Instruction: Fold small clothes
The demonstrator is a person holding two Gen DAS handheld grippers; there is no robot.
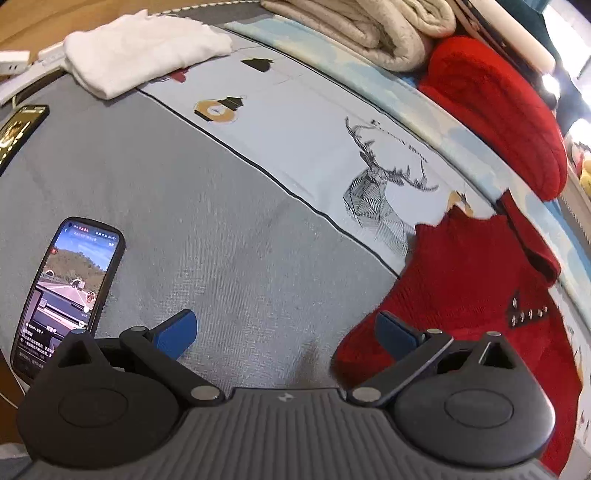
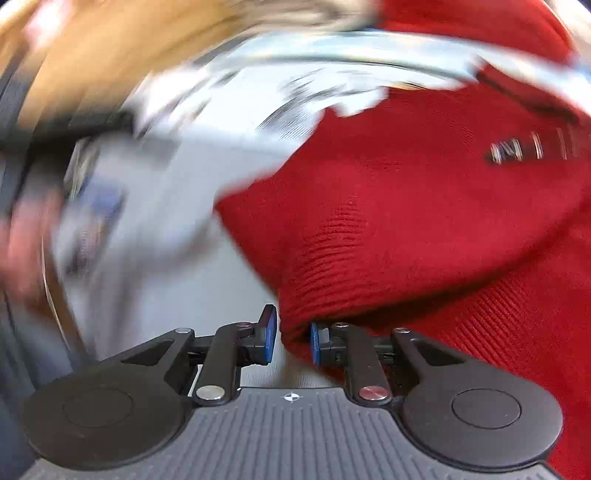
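Observation:
A small red knit sweater (image 1: 469, 284) with a black patch of metal studs lies on the grey bed cover (image 1: 207, 229) at the right of the left wrist view. My left gripper (image 1: 286, 332) is open and empty just left of its hem, blue pads wide apart. In the blurred right wrist view the red sweater (image 2: 424, 206) fills the right side. My right gripper (image 2: 293, 336) is shut on a fold of its edge, which is pinched between the blue pads.
A lit phone (image 1: 68, 295) lies left of my left gripper; a second phone (image 1: 18, 129) lies at the far left. A folded white garment (image 1: 140, 51) sits at the back. Beige blankets (image 1: 369, 26) and a red knit item (image 1: 498, 110) lie at the back right.

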